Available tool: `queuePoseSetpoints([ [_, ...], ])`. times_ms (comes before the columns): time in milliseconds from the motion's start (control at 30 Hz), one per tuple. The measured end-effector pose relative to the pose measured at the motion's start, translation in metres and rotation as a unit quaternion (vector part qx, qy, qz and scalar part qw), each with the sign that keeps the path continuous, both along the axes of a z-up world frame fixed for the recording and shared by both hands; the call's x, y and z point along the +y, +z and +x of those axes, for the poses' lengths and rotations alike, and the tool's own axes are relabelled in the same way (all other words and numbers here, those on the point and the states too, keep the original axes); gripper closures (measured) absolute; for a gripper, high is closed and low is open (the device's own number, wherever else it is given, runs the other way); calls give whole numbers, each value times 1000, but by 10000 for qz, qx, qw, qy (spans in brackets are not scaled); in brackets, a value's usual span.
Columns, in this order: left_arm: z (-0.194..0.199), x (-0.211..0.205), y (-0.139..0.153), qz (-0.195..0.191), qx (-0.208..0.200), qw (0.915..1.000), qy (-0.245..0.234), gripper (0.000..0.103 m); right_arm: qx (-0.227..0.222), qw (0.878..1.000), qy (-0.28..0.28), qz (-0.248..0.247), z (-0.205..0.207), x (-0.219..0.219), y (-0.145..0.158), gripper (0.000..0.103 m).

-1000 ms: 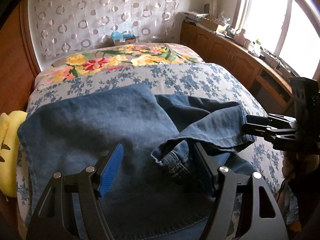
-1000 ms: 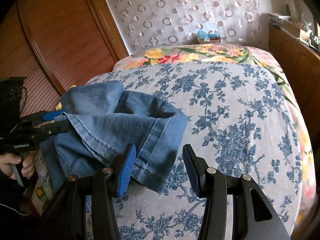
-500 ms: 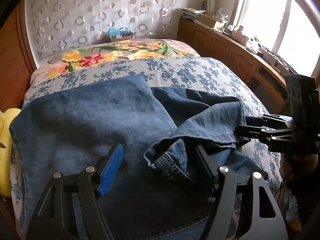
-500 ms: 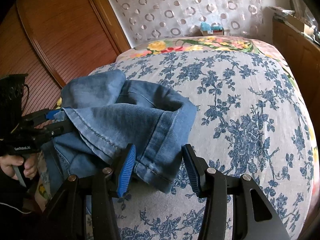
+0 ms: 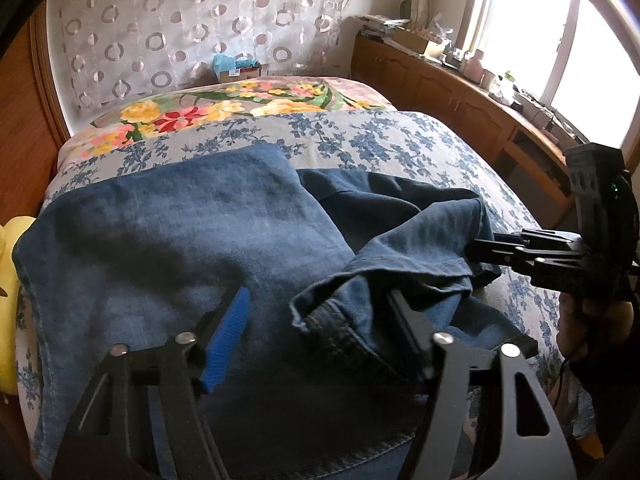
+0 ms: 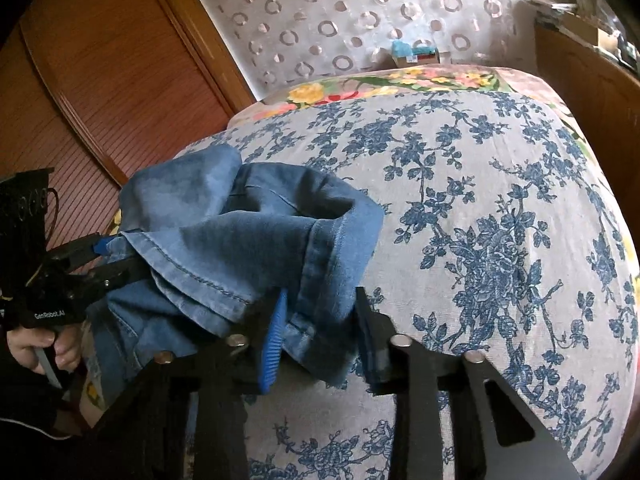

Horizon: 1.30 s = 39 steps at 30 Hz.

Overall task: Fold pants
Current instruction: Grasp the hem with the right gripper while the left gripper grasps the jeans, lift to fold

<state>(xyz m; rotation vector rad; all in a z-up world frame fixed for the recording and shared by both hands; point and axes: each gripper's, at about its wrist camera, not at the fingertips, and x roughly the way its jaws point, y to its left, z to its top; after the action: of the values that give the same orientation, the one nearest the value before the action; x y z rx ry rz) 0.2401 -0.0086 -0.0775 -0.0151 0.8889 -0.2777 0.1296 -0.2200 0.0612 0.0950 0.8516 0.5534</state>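
Blue denim pants [image 5: 180, 240] lie spread over the near half of the bed [image 5: 400, 140], with one leg doubled back so its hem bunches up in front. My left gripper [image 5: 318, 294] straddles that bunched hem [image 5: 332, 312]; its jaws are closing, the blue pad [image 5: 228, 336] still apart from the cloth. In the right wrist view the hem corner [image 6: 320, 320] fills the gap of my right gripper [image 6: 320, 294], whose jaws are closing with both pads against the denim. Each gripper shows in the other view: the right gripper [image 5: 474, 248], the left gripper [image 6: 108, 256].
A yellow soft object [image 5: 8, 264] sits at the bed's left edge. Wooden cabinets [image 5: 440, 92] with clutter run under the window on the right. A wooden slatted door [image 6: 100, 80] stands left of the bed. A small box [image 5: 236, 70] rests at the headboard.
The right jaws have narrowed onto the hem corner, and that gripper has sunk closer to the bed. The left jaws have drawn in slightly around the bunched hem.
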Motion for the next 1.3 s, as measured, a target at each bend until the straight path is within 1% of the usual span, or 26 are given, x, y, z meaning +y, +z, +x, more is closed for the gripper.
queuePoseSetpoints([
  [33,-1,0,1,-23,-4,10000,-16,41,-17,10000,-7,-4,-1,0,0,79],
  [67,-2,-1,1,-46,-26,10000,-44,46,-42,10000,4,-8,-1,1,1,82],
  [100,-4,-2,2,-54,-41,9999,-85,55,-66,10000,12,-15,-2,2,2,83],
  [133,-5,-3,3,-55,-52,9999,-129,60,-94,10000,16,-17,-3,2,3,85],
  [200,-7,-6,5,-50,-93,9998,-171,73,-131,9999,22,1,-4,3,5,88],
  [300,-13,-8,12,-75,-190,9995,-238,81,-242,9997,34,9,-7,3,12,92],
  [367,-17,-11,18,-12,-267,9992,-282,82,-357,9993,85,11,-9,3,19,96],
  [467,-26,-10,32,-77,-443,9985,-302,83,-575,9982,183,-12,-12,5,35,97],
  [600,-43,-6,59,-154,-798,9963,-295,83,-928,9952,313,-29,-15,10,62,97],
  [733,-59,5,83,-196,-1127,9933,-188,83,-1310,9902,482,39,-17,17,92,97],
  [867,-77,25,103,-209,-1410,9898,51,83,-1608,9840,750,130,-16,31,121,97],
  [967,-87,41,107,-189,-1515,9880,248,83,-1721,9797,1012,180,-12,52,135,98],
  [1067,-98,62,107,-168,-1542,9867,493,83,-1713,9768,1269,217,-6,76,141,98],
  [1167,-107,81,98,-161,-1480,9863,710,83,-1648,9739,1544,218,3,103,139,98],
  [1300,-114,95,84,-155,-1325,9868,917,83,-1484,9713,1849,175,19,137,130,98],
])
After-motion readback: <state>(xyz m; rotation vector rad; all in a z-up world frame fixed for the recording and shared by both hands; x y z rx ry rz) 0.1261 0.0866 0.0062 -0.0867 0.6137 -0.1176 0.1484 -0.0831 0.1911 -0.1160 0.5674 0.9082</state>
